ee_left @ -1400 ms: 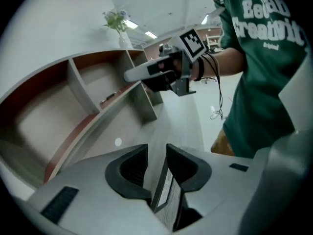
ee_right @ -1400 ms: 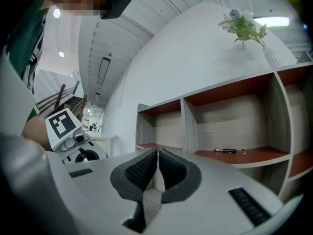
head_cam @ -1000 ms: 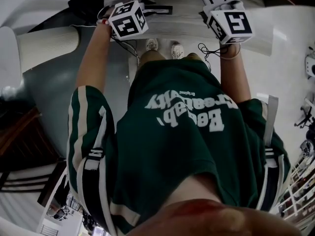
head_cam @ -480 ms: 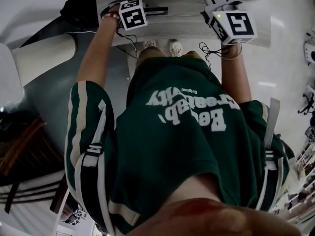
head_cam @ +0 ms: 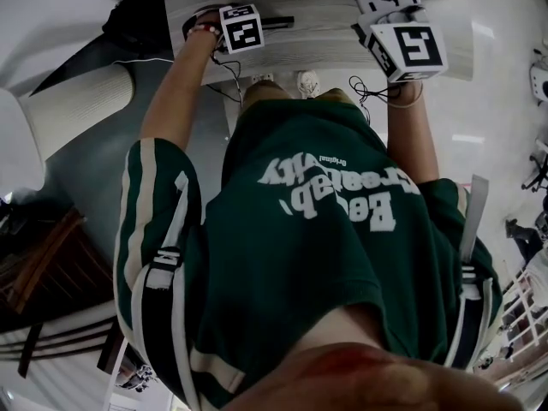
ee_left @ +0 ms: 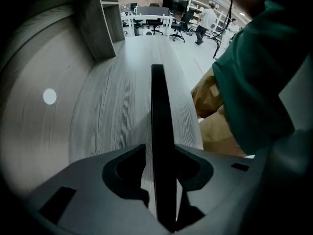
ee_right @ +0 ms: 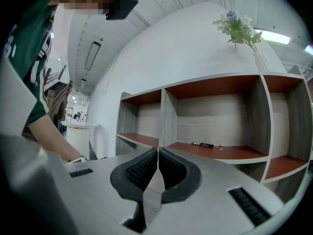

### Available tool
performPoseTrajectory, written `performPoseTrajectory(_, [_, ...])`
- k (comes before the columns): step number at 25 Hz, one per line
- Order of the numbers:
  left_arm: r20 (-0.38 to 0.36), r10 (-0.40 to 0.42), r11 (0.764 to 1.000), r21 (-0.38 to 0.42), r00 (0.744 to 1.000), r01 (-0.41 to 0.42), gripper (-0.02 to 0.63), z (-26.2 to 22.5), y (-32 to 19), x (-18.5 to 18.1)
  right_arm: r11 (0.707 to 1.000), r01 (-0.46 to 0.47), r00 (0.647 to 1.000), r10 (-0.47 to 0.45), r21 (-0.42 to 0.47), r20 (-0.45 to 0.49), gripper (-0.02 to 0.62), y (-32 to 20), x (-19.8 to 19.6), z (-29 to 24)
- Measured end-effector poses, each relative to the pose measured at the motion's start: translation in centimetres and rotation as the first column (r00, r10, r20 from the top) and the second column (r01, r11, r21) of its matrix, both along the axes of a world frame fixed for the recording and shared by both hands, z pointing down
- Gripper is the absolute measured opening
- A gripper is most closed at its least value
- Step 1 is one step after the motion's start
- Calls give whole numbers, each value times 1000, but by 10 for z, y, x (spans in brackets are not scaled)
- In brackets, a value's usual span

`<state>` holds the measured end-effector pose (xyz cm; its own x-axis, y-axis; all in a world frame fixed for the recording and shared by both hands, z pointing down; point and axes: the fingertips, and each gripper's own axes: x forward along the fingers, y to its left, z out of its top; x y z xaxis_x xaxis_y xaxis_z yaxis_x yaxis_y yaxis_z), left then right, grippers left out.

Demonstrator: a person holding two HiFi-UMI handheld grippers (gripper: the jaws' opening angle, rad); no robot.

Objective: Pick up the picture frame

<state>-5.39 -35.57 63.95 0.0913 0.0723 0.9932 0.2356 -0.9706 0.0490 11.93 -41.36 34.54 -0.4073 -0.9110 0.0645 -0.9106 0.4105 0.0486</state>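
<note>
Currently the picture frame (ee_left: 157, 106) appears to stand on edge on the counter (ee_left: 107, 111), between the wide-set fingers (ee_left: 122, 173) of the left gripper (ee_left: 160, 153); a gap shows on either side, so nothing grips it. The right gripper (ee_right: 157, 153) is closed and empty, aimed at the shelf unit (ee_right: 215, 126). Risk: the frame is thin and upright. Closing off-centre could tip it or catch only its top edge, and it may slip on lifting.

Two grippers (ee_left: 164, 177) (ee_right: 157, 166), one picture frame (ee_left: 157, 106), one table (ee_left: 110, 114).

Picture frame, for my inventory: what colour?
The picture frame is black; left gripper view shows it best.
</note>
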Motion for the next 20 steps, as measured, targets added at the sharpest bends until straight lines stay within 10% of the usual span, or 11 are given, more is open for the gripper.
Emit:
performPoseTrajectory(4, [26, 17, 998, 62, 1000, -19, 34, 12, -9, -1, 1000, 6, 1000, -6, 12, -19, 34, -2, -3, 1])
performPoseTrajectory(20, [-30, -49, 995, 82, 998, 51, 26, 0, -9, 10, 999, 25, 999, -24, 30, -22, 34, 4, -2, 3])
